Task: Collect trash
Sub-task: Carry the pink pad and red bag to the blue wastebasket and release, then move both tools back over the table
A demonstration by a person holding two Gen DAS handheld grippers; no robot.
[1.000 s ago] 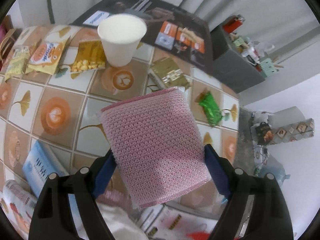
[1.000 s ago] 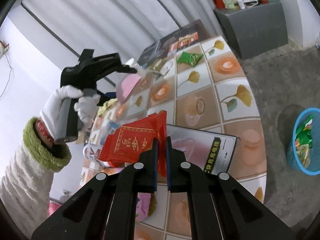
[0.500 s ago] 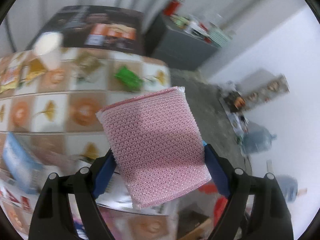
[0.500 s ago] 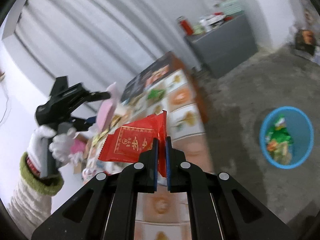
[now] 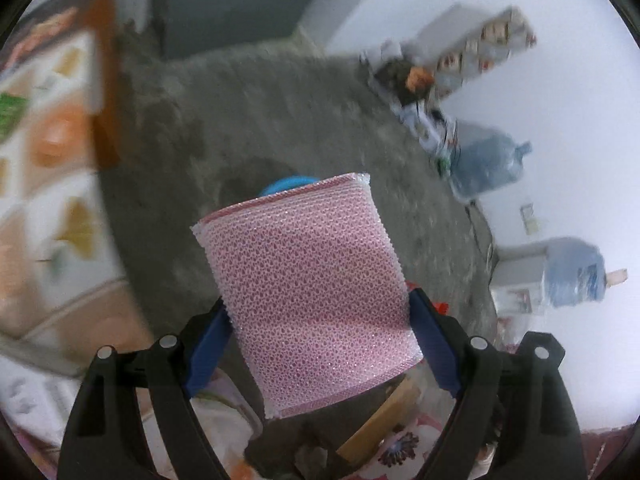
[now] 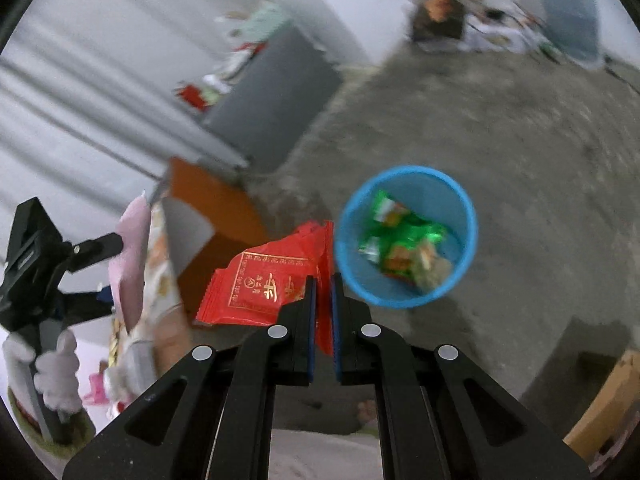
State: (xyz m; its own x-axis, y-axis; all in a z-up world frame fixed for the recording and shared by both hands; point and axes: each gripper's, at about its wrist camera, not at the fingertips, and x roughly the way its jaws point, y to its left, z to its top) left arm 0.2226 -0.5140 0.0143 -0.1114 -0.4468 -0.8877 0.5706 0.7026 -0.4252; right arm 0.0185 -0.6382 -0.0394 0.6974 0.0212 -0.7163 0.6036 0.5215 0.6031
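The left gripper (image 5: 318,320) clamps a pink mesh sponge (image 5: 310,292) that hides nearly all of the blue bin (image 5: 289,184) behind it — only a rim sliver shows. The right gripper (image 6: 322,304) pinches a red snack packet (image 6: 264,284) just beside the bin (image 6: 406,236), whose green wrappers (image 6: 404,240) are blurred.

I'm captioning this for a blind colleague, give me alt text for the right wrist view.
The right gripper pinches a red snack wrapper beside a blue trash bin that stands on the concrete floor and holds green wrappers. At left, a white-gloved hand holds the left gripper with a pink sponge.
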